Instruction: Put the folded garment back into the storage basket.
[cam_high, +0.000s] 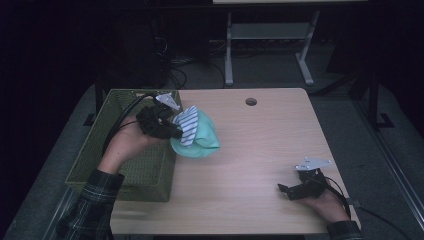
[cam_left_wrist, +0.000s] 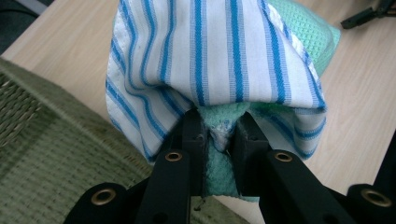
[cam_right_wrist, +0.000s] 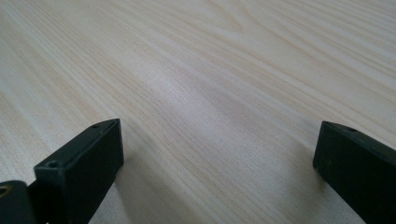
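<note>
Left gripper (cam_high: 176, 131) has its jaws pinched narrow on a bunch of green towel (cam_high: 202, 137) and blue-striped white cloth (cam_high: 188, 124), the bundle sitting by the tabletop's left edge, right beside the green basket (cam_high: 100, 150). Right gripper (cam_high: 286, 191) rests near the tabletop's front right corner, jaws spread wide over bare wood.

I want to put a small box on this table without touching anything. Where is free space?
The table is bare between the green cloth and the right gripper, and along the far edge around the round hole. The left side is crowded: the green basket and the left gripper, holding the cloths, with the striped cloth on top.
</note>
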